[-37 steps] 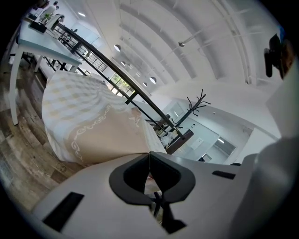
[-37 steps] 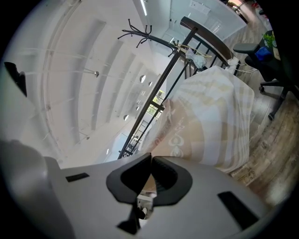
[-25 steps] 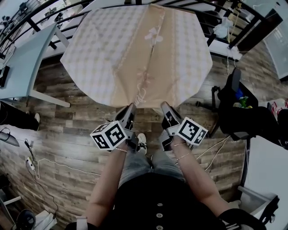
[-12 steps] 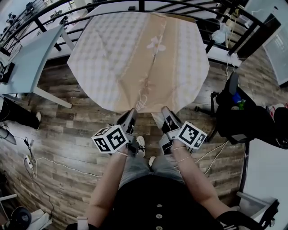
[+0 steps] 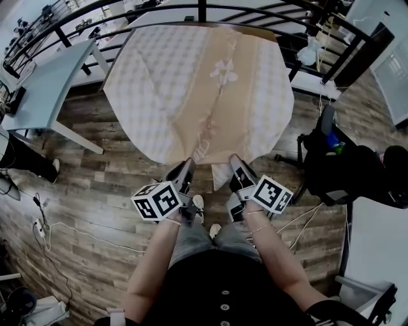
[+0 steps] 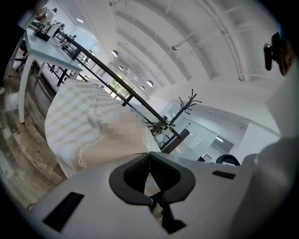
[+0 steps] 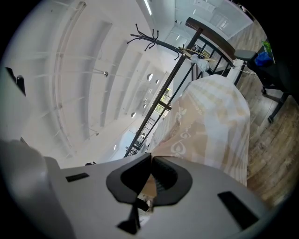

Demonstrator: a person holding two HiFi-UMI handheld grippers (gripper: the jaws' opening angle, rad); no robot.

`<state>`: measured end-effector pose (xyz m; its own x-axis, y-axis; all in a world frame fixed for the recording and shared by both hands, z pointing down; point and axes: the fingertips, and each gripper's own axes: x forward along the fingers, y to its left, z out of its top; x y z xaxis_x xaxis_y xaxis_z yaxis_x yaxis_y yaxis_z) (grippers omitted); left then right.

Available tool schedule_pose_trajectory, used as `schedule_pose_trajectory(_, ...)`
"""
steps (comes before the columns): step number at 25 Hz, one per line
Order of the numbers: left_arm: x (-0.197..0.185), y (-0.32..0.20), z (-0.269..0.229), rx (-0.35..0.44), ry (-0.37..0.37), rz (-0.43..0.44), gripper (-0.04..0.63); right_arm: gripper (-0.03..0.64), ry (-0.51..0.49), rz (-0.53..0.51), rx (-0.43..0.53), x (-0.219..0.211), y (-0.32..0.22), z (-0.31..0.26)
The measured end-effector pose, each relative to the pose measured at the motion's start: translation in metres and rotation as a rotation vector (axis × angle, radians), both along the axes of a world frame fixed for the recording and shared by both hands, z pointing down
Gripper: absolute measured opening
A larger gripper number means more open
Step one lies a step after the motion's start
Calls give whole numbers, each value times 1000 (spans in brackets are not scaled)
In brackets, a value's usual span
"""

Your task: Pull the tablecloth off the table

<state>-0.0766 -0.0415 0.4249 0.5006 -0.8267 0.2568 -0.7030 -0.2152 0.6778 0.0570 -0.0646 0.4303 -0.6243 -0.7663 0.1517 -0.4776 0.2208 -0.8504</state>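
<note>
The checked white tablecloth [image 5: 197,89] with a beige flowered band down its middle covers the table and hangs over its near edge. My left gripper [image 5: 187,167] and right gripper [image 5: 236,162] are side by side at the near hem, each shut on the cloth. In the left gripper view beige fabric [image 6: 79,121] runs into the closed left gripper [image 6: 149,156]. In the right gripper view the cloth [image 7: 210,116] drapes down from the table and enters the closed right gripper [image 7: 152,161]. A thin brown strip of the table [image 5: 271,33] shows at the far right corner.
A grey-blue table [image 5: 44,83] stands at the left and a black railing [image 5: 191,7] runs behind the covered table. A black chair with bags [image 5: 344,165] is at the right. Cables [image 5: 64,229] lie on the wooden floor, and a white tabletop [image 5: 376,248] is at the lower right.
Both grippers have drawn back toward the person with the hem. The cloth has slid nearer and hangs lower over the near edge, and a strip of table shows at the far side.
</note>
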Motion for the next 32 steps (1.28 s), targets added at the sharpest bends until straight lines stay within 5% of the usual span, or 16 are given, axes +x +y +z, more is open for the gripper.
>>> schedule_pose_trajectory(32,19,74,-13,29,-19,-13,15,26,-4,-39,48,17,72,-16)
